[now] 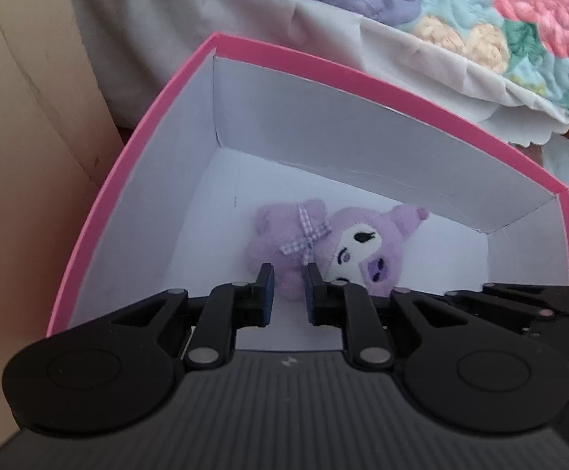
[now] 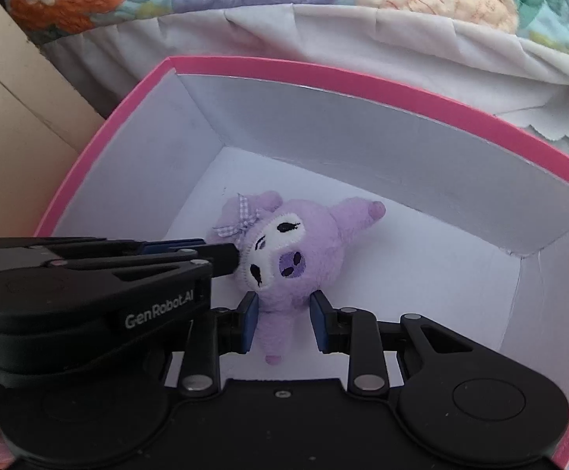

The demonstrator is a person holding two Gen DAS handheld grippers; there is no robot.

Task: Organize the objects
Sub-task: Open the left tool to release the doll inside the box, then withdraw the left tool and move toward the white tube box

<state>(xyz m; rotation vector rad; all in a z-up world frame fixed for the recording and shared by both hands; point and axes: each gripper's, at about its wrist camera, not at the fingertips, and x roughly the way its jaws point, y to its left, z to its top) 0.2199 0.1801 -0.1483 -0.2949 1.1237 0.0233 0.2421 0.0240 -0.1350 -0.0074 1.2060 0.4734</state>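
We have the small purple plush toy [image 2: 284, 258] down inside the pink-rimmed white cardboard box [image 2: 323, 78]. Our right gripper [image 2: 284, 317] pinches its lower body; our left gripper [image 1: 287, 293], drawn nearly together, grips nothing we can see. Only letting go seems left.

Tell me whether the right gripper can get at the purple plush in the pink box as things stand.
Probably yes. The right gripper already has its pads on either side of the plush's lower part inside the open box, with nothing over it. The left gripper crowds the plush's head from the side.
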